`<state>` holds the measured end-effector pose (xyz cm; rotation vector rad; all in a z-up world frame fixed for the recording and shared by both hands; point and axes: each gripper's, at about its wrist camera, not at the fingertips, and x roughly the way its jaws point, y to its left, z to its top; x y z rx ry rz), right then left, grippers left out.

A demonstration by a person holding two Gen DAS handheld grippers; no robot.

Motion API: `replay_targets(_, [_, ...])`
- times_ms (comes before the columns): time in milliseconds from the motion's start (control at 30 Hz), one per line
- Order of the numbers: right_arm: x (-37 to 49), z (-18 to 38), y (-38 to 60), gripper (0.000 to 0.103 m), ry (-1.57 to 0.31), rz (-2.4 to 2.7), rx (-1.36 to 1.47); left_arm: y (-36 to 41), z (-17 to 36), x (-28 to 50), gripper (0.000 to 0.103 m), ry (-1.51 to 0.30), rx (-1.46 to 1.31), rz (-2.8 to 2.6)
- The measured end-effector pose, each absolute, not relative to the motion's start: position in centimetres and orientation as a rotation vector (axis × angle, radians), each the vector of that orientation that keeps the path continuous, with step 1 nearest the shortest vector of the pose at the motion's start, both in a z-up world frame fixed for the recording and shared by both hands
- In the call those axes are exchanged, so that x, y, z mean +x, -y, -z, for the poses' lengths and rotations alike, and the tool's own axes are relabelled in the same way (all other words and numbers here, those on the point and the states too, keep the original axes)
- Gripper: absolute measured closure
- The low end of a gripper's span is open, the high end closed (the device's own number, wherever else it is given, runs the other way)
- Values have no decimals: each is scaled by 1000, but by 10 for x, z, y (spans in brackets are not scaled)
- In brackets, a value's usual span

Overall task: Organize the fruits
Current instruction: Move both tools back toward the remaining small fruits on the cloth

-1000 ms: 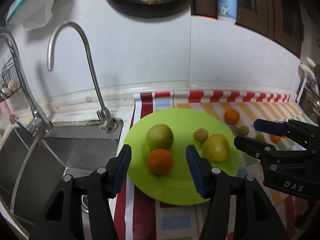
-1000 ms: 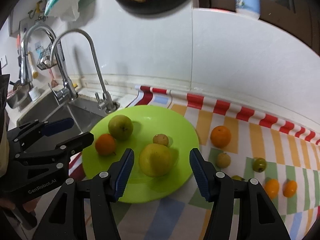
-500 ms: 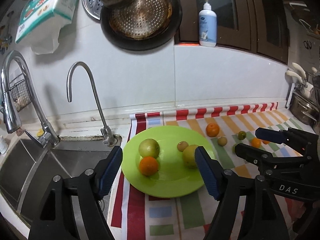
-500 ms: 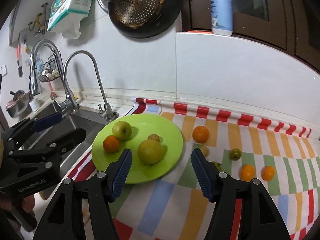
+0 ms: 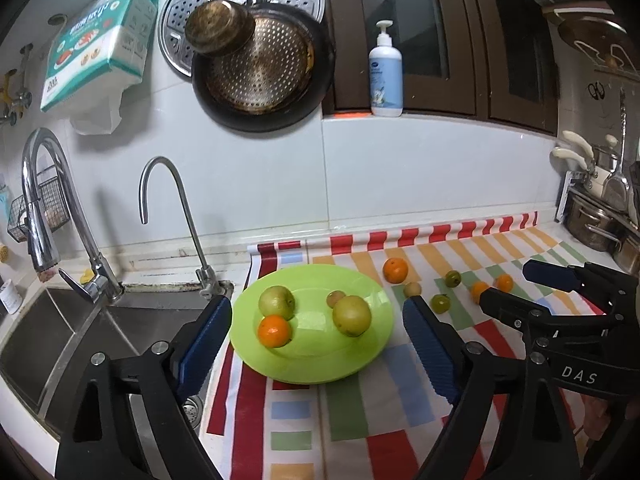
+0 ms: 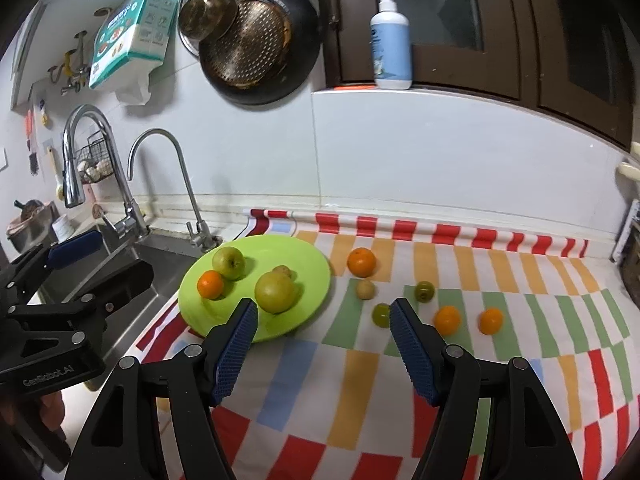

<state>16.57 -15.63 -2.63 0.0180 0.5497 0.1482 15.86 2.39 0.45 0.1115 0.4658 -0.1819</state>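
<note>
1. The green plate (image 6: 256, 320) served as the landmark: it lay on the striped cloth (image 6: 460, 360) just right of the sink (image 5: 80, 340), and it carried a green apple (image 6: 229, 263), an orange (image 6: 210, 284), a large yellow-green fruit (image 6: 275, 292) and a small brown fruit (image 6: 282, 271).
2. The fruits not yet gathered lay loose on the cloth to the right of the plate: a larger orange (image 6: 361, 262) nearest its rim, then a small tan fruit (image 6: 365, 289), two small green fruits (image 6: 424, 291), and two small oranges (image 6: 447, 320) farthest from the plate.
3. The right gripper (image 6: 320, 332) hung above the cloth with the plate ahead to its left and the loose fruits ahead to its right. Its jaws had just been opening and held nothing.
4. The left gripper (image 5: 316, 344) faced the plate squarely, jaws parted wide after just opening, nothing between them.
5. Judged from this, the right gripper was the nearer to the loose fruits. The fruits were round, so no long axis governed the approach.
6. The right wrist view showed all six loose fruits spread apart. The left wrist view crowded them behind the right gripper's fingers, but showed more of the sink basin.
</note>
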Motion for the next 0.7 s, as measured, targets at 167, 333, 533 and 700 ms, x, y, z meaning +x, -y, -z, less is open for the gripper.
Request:
replay_targets(167, [153,21,172,34,-530,-119,18,-9,-9,149,11,-445,104,196])
replay_targets(333, [142,18,190,34,-517,-92,15,7,-13,144,6,-426,102,210])
replay_targets(533, [136,16,212,34,-511,-60,17,26,-14,142,3,-412,104,225])
replay_targets(700, [133,16,224,34,-501,-38,12,41,-11,146,2,-426,102,251])
